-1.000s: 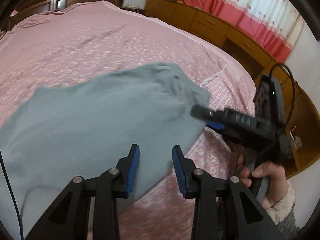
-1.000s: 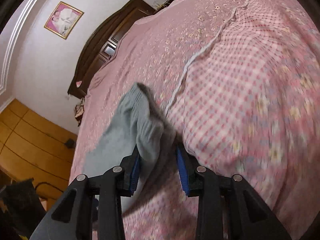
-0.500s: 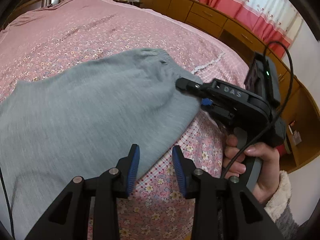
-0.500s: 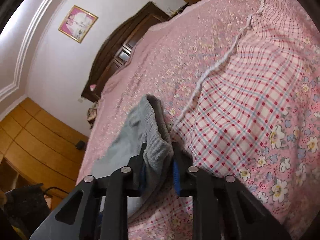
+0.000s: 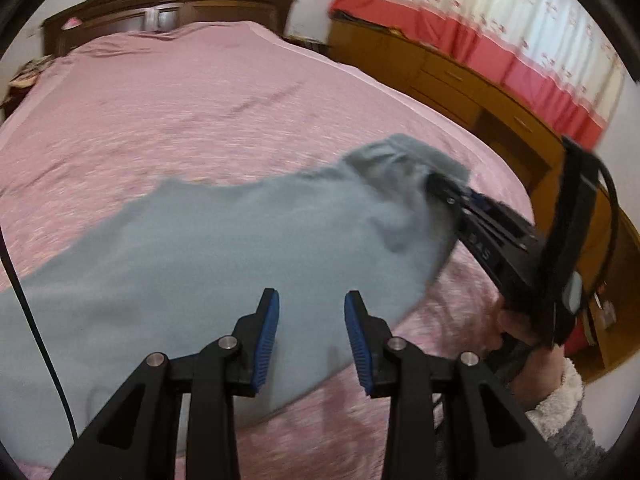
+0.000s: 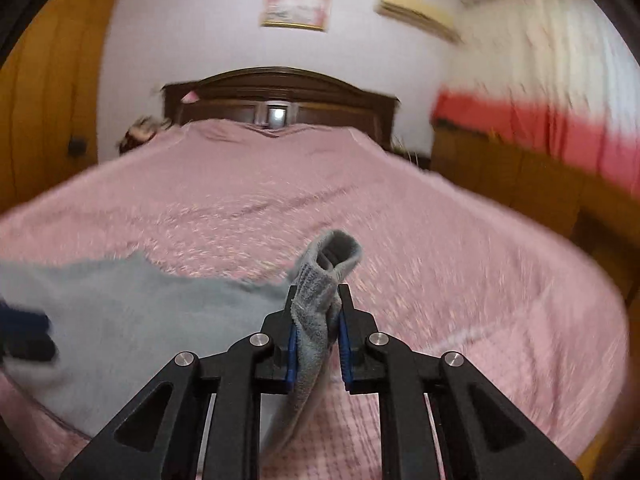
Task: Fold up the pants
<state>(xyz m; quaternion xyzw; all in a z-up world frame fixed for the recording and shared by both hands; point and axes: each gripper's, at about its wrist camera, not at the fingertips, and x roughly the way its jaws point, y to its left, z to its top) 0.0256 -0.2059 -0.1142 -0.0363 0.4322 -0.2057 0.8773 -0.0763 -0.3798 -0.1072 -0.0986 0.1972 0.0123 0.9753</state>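
Grey pants point(image 5: 224, 248) lie spread over a pink bedspread point(image 5: 168, 120). My right gripper point(image 6: 318, 330) is shut on the ribbed waistband corner point(image 6: 320, 284), which sticks up between the blue pads and is lifted off the bed. In the left wrist view the same right gripper point(image 5: 444, 188) holds that bunched corner at the pants' far right. A hand in a fuzzy sleeve point(image 5: 556, 392) grips its handle. My left gripper point(image 5: 312, 312) hovers above the pants' near edge, jaws apart, nothing between the pads. The pants point(image 6: 132, 316) trail off to the left in the right wrist view.
A dark wooden headboard point(image 6: 280, 96) stands at the far end of the bed. Wooden cabinets point(image 5: 440, 76) and a red and white curtain point(image 5: 500, 28) run along the right side. A black cable point(image 5: 32, 320) hangs at the left edge.
The right gripper closed on the waistband corner, rolled upright and lifted it off the bed. The left gripper drew back and rose a little, still apart and empty.
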